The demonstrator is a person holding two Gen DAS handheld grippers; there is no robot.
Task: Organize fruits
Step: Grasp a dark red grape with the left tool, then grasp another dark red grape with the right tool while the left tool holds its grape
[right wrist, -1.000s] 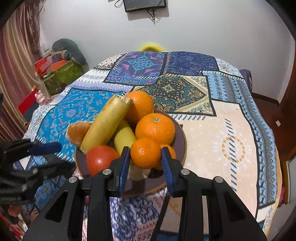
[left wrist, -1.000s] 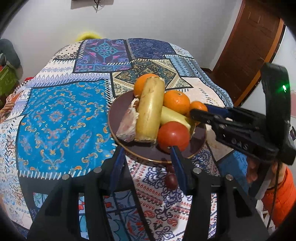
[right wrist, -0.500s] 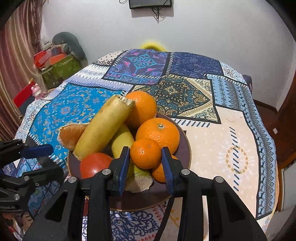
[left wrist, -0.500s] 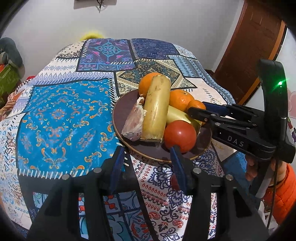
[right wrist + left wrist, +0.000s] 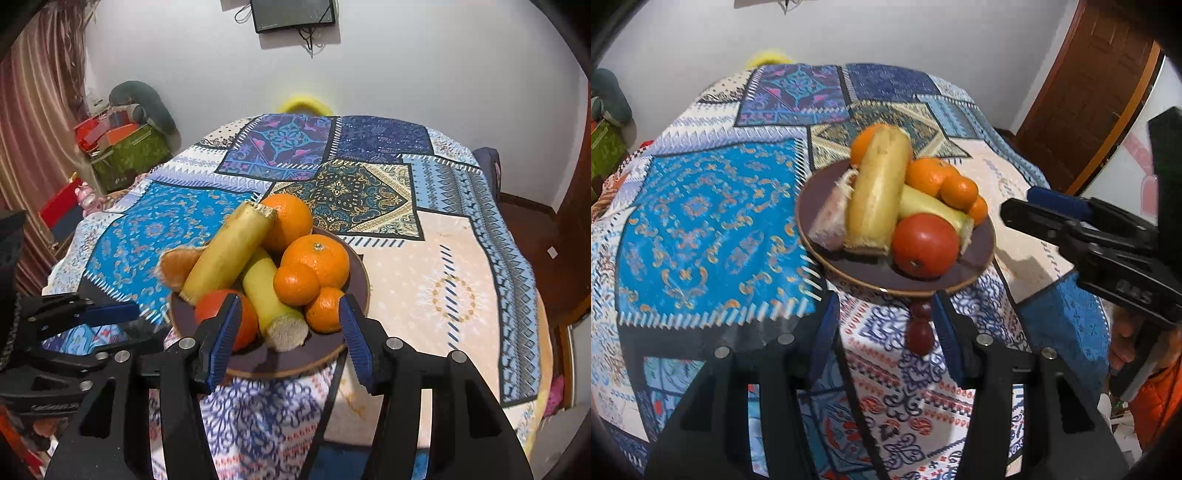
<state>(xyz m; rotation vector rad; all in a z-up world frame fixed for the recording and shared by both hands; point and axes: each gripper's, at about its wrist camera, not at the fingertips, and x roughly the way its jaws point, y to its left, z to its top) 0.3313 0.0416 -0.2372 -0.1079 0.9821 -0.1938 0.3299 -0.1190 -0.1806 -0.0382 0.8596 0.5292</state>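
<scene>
nearest, the right gripper (image 5: 290,339) was seen with its jaws just opened and nothing pressed between them, the small orange (image 5: 295,284) left on the brown plate (image 5: 360,266). only the left wrist view showed two dark red fruits (image 5: 919,328) on the patchwork cloth (image 5: 701,221) before the plate, between the parted, empty fingers of the left gripper (image 5: 884,336). beyond, the tomato (image 5: 925,245) and a yellow cut stalk (image 5: 879,195) were piled on the plate. a wall screen (image 5: 293,14) was shown by the right view alone.
</scene>
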